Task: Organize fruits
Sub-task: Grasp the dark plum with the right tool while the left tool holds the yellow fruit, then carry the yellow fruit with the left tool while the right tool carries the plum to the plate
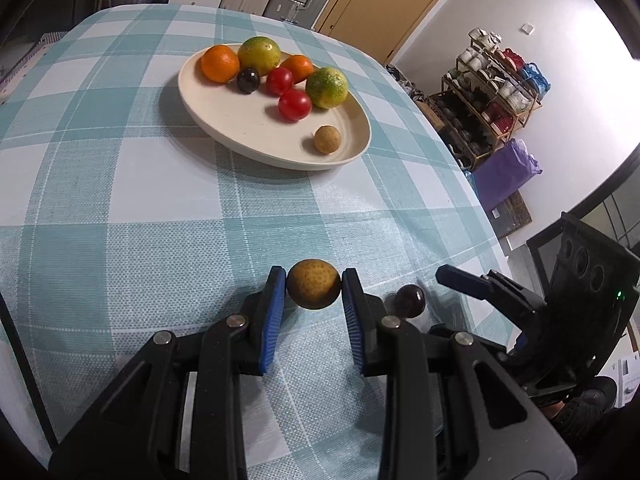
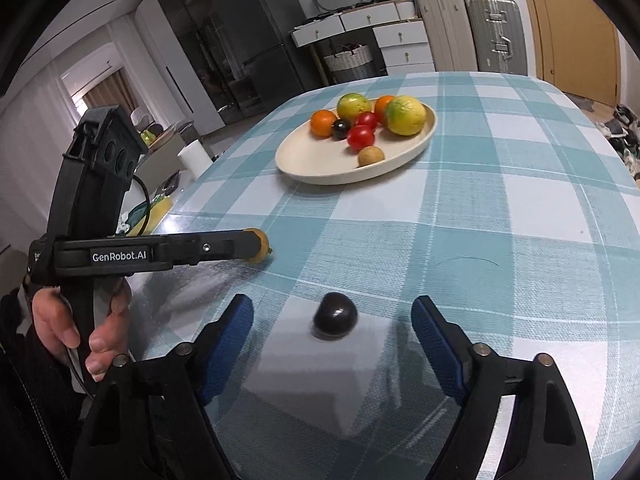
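My left gripper [image 1: 314,290] is shut on a brown longan [image 1: 314,289], held just above the checked tablecloth; it also shows in the right wrist view [image 2: 260,250]. A dark plum [image 2: 335,316] lies on the cloth between the wide-open fingers of my right gripper [image 2: 333,320]; it also shows in the left wrist view [image 1: 410,301]. A cream plate [image 1: 224,116] farther back holds oranges, green-yellow citrus, two red tomatoes, a dark plum and a longan [image 1: 327,140].
The table edge runs close on the right in the left wrist view, with a shoe rack [image 1: 492,92] and a purple bag [image 1: 506,172] beyond. Suitcases and drawers stand behind the table [image 2: 496,36].
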Demonstrator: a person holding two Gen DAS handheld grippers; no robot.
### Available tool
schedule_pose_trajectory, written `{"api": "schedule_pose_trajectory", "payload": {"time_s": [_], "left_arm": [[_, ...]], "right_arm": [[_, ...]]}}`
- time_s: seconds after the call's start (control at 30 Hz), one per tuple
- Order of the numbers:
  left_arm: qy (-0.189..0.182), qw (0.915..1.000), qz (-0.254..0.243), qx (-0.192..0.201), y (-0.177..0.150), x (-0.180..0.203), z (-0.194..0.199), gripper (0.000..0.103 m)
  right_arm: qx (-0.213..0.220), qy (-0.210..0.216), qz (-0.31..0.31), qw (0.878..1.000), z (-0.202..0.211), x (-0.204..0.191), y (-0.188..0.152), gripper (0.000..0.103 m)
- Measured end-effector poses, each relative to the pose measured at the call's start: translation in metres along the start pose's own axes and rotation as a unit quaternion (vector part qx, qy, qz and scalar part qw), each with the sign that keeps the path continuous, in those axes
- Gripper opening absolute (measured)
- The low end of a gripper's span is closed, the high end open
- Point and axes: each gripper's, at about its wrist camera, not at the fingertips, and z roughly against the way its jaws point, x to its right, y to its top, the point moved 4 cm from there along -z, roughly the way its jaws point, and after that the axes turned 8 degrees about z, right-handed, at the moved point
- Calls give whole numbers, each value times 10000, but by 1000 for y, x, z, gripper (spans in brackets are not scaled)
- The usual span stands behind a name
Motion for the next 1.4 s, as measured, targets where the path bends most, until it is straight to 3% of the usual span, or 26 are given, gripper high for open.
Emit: {"api": "schedule_pose_trajectory", "payload": {"time_s": [0.2, 0.27, 0.4, 0.87, 1.17, 1.4], "left_arm": [[32, 10000, 52, 58, -2, -5, 4, 26], [47, 10000, 56, 65, -2, -6, 5, 26], [57, 9999, 43, 83, -2, -7, 6, 26], [168, 9990, 88, 405, 19, -8, 24, 26], [319, 9971, 85, 682, 66, -4, 29, 26], [441, 9961, 135, 748, 98, -4, 28, 26]], "right_arm": [[-174, -34, 162, 9997, -13, -6, -2, 60], [-218, -111, 248, 9994, -16, -9, -2, 43], [-273, -187, 322, 9989, -20, -11, -3, 25], [277, -23, 144, 9995, -3, -2, 26, 24], [706, 94, 350, 9968, -12, -4, 91, 24], [766, 206, 319, 9963, -24, 2, 126, 24]]}}
